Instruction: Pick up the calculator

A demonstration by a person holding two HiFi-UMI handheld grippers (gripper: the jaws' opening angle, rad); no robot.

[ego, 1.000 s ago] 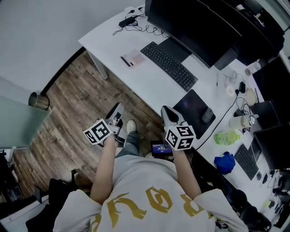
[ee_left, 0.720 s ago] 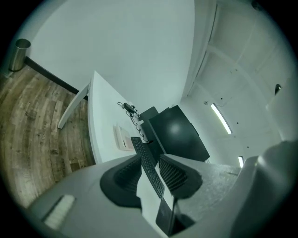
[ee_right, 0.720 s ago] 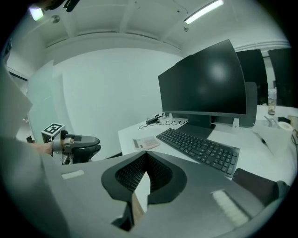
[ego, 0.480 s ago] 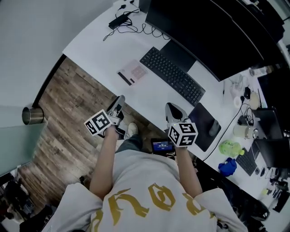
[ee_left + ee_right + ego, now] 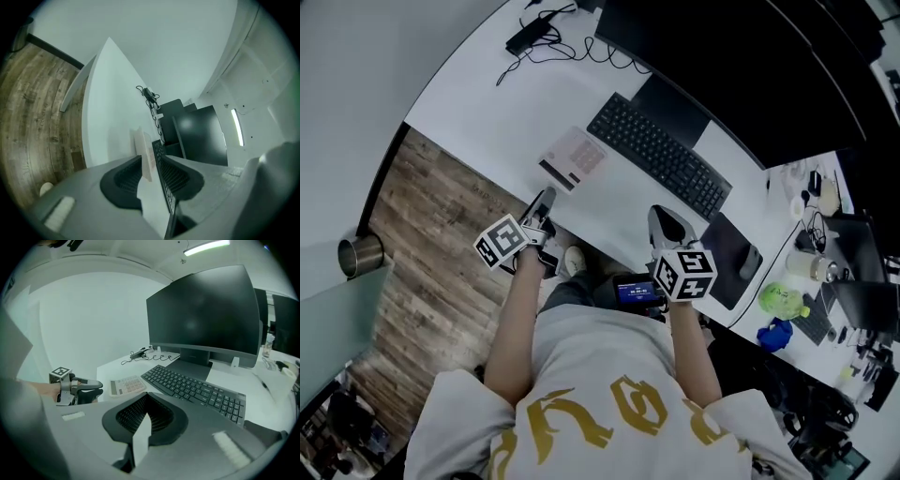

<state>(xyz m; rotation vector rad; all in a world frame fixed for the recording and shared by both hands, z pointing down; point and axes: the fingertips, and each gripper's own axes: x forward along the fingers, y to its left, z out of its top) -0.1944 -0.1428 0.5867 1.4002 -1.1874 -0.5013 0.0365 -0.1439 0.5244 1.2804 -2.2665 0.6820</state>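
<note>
The calculator (image 5: pixel 574 157) is a flat pale slab with a dark display, lying near the white desk's front edge, left of the keyboard. My left gripper (image 5: pixel 543 202) hovers at that desk edge just short of the calculator, jaws open a little. In the left gripper view the calculator (image 5: pixel 142 151) shows edge-on through the gap of the left gripper (image 5: pixel 149 158). My right gripper (image 5: pixel 668 223) is over the desk edge below the keyboard, shut and holding nothing. From the right gripper (image 5: pixel 147 395) I see the calculator (image 5: pixel 126 386) and the left gripper (image 5: pixel 89 389) beside it.
A black keyboard (image 5: pixel 656 155) and a big dark monitor (image 5: pixel 741 66) stand behind. A mouse pad with a mouse (image 5: pixel 748 260) lies at the right, and a cable with an adapter (image 5: pixel 530 36) at the back left. A metal bin (image 5: pixel 358 255) stands on the wood floor.
Both grippers have come closer to the desk. The left gripper's tips are now much nearer to the calculator than a second ago.
</note>
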